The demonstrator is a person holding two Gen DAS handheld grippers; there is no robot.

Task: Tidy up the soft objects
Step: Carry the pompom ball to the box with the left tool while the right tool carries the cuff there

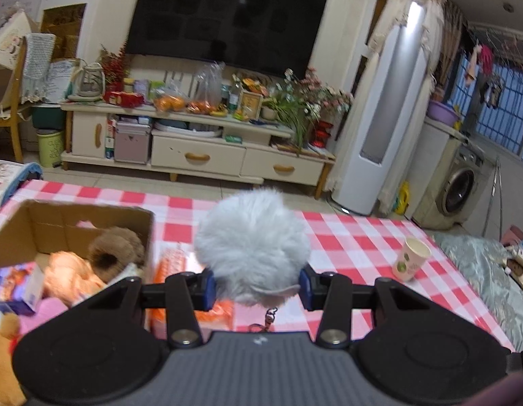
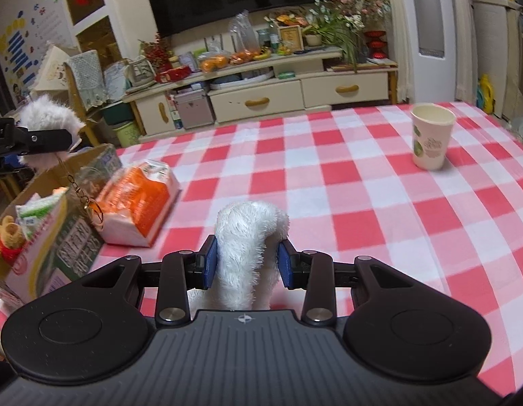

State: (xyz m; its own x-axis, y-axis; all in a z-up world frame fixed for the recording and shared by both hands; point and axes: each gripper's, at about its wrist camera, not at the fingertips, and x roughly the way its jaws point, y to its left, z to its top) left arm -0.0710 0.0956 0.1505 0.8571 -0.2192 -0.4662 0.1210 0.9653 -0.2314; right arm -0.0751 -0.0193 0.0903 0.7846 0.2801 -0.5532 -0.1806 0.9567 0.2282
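My left gripper point(image 1: 256, 287) is shut on a grey fluffy pompom point(image 1: 251, 240) whose keychain hangs below it, held above the checked table. From the right wrist view the same pompom point(image 2: 46, 116) hangs over the cardboard box point(image 2: 75, 233), its brass chain point(image 2: 82, 196) dangling. My right gripper point(image 2: 246, 262) is shut on a white furry plush toy point(image 2: 244, 237), lifted over the table. The cardboard box point(image 1: 11, 237) at the left holds a brown plush point(image 1: 115, 247), an orange plush point(image 1: 71, 277) and a small purple carton point(image 1: 14, 287).
An orange-and-white tissue pack point(image 2: 139, 199) lies beside the box on the red-and-white checked tablecloth point(image 2: 329, 176). A paper cup point(image 2: 430, 138) stands at the far right. A yellow teddy point(image 1: 4, 365) sits at the left edge. Beyond the table stands a TV cabinet point(image 1: 200, 145).
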